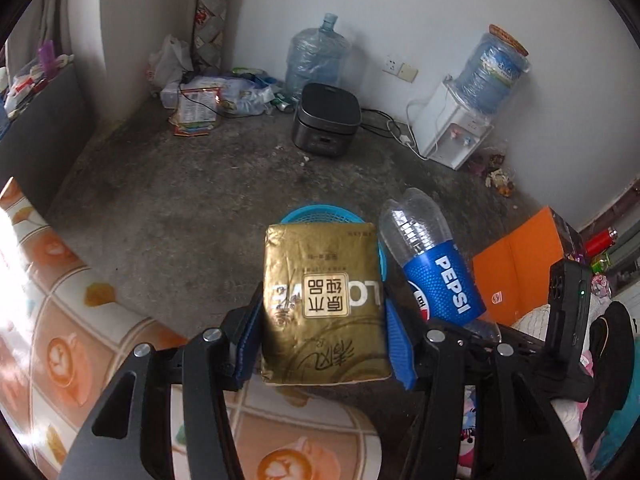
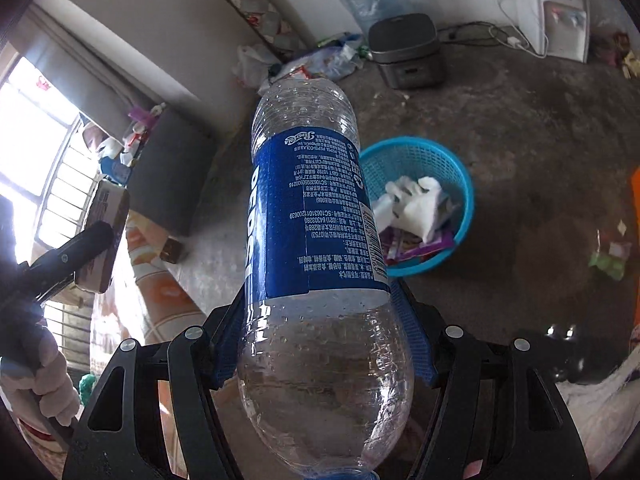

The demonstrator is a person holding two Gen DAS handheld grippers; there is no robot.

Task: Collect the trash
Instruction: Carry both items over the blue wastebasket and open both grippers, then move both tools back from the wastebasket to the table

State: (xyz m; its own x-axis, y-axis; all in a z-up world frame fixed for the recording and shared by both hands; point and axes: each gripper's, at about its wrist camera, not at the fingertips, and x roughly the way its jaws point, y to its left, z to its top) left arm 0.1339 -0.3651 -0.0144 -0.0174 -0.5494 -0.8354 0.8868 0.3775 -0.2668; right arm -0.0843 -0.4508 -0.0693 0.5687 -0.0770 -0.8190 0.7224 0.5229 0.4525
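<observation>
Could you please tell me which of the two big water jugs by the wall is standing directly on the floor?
The uncapped jug behind the dark cooker; the other jug sits inverted on the white dispenser.

The right claw [image 2: 324, 344] grips an empty clear plastic Pepsi bottle with a blue label [image 2: 316, 216], its blue pads pressed on either side below the label. At about two o'clock from the bottle, a round blue plastic basket [image 2: 466, 200] sits on the grey concrete floor [image 2: 520, 128], holding white crumpled paper [image 2: 416, 204] and purple wrappers [image 2: 416, 246]. At nine o'clock, the left claw [image 2: 96, 240] holds a packet [image 2: 106, 236].
</observation>
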